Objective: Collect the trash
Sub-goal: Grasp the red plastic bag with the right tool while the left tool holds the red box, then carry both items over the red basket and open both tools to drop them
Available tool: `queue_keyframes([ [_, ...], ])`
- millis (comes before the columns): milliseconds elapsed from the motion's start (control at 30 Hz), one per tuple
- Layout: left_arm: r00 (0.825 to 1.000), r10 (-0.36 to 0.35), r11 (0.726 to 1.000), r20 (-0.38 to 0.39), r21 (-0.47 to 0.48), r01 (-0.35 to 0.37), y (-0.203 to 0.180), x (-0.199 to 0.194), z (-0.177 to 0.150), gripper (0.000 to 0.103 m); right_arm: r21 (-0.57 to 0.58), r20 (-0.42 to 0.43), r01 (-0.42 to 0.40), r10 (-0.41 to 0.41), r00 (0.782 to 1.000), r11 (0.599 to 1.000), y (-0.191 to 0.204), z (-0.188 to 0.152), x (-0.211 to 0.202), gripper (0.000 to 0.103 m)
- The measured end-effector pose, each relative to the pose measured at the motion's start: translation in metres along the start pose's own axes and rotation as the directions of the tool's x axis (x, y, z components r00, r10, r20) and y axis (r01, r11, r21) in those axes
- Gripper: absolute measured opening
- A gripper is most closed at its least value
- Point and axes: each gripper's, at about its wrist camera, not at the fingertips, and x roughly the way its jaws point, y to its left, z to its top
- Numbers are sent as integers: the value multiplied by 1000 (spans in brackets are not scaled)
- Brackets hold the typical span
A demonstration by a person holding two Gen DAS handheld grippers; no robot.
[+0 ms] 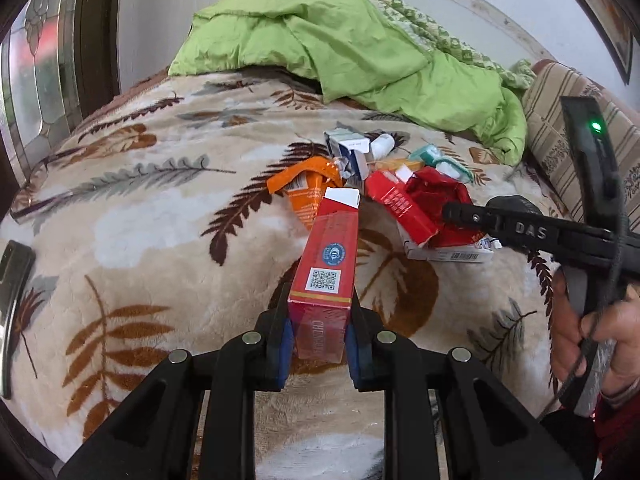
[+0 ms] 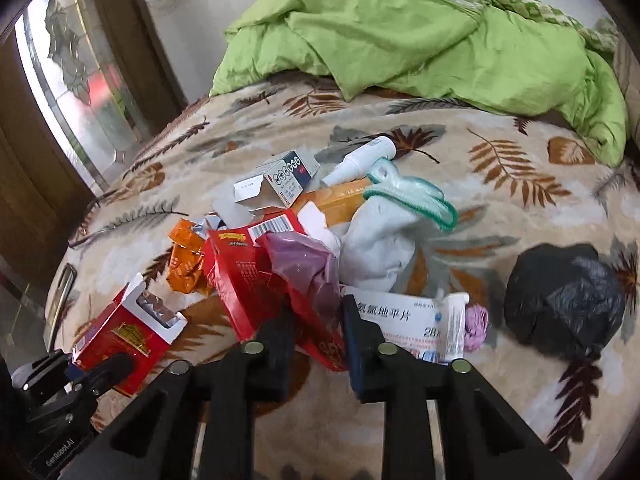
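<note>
Left hand-held gripper: we are clamping a red carton between both blue-padded fingers; the carton is pointing away from us, lifted above the blanket, its white flap open at the far end.
Right hand-held gripper: we are holding the jaws apart, straddling a crumpled red wrapper at the near edge of the pile; nothing is gripped.
Trash pile: it is lying on the leaf-patterned blanket of the bed, near the middle.
Pile contents: an orange foil packet, a torn red box, a white medicine box touching the right finger, a grey-white box, a white spray bottle, a white cloth with green trim.
Black bag: it is sitting on the blanket to the right, apart from the pile.
Green duvet: it is lying bunched at the far end of the bed.
</note>
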Motion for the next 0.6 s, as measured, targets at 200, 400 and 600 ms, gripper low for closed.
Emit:
queue_keyframes([
  [200, 1000, -12, 1000, 25, 17, 12, -8, -9, -1, 21, 99, 69, -6, -1, 998, 995, -5, -26, -40, 19],
  [400, 997, -54, 998, 56, 48, 51, -26, -32, -6, 21, 186, 116, -22, 0, 993, 982, -12, -59, -88, 19],
  [600, 992, -120, 989, 40, 91, 116, -51, -51, -15, 21, 249, 148, -56, 19, 989, 967, -16, -87, -130, 19],
])
